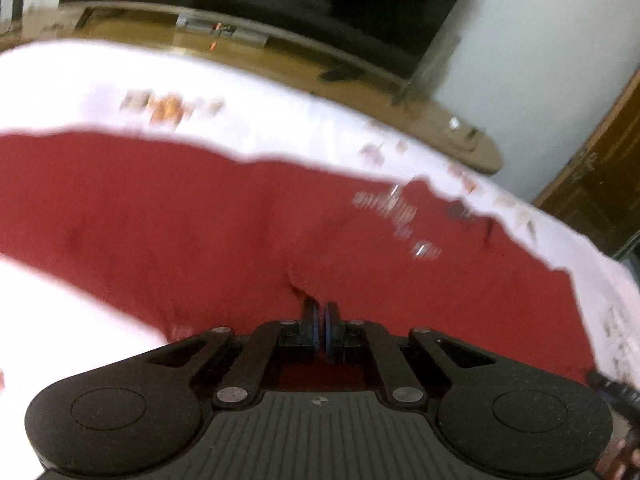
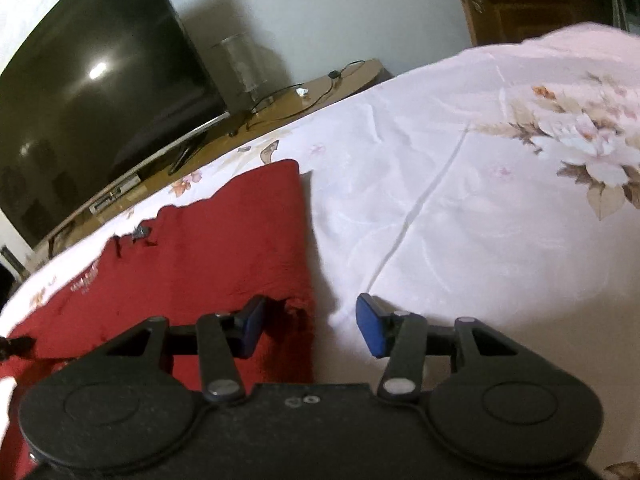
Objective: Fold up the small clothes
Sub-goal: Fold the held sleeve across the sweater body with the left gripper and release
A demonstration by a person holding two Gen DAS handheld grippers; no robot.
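Pinching the near edge of the red cloth (image 1: 240, 216) at lower centre, the left tool (image 1: 321, 316) grips while the right tool (image 2: 308, 320) stands spread over its lower-centre corner on the bed (image 2: 460, 200), needing to close before folding.

A bed (image 2: 440, 184) carries everything, covered by a white sheet (image 2: 380, 128) printed with pale flowers, the largest bloom (image 2: 588, 144) at the far right. A faint crease runs across the sheet from near to far. Directly on it lies a red garment (image 2: 224, 248), spread flat at the left, its right edge straight, its far edge ragged with a small metal fastening and pale lettering near the left.
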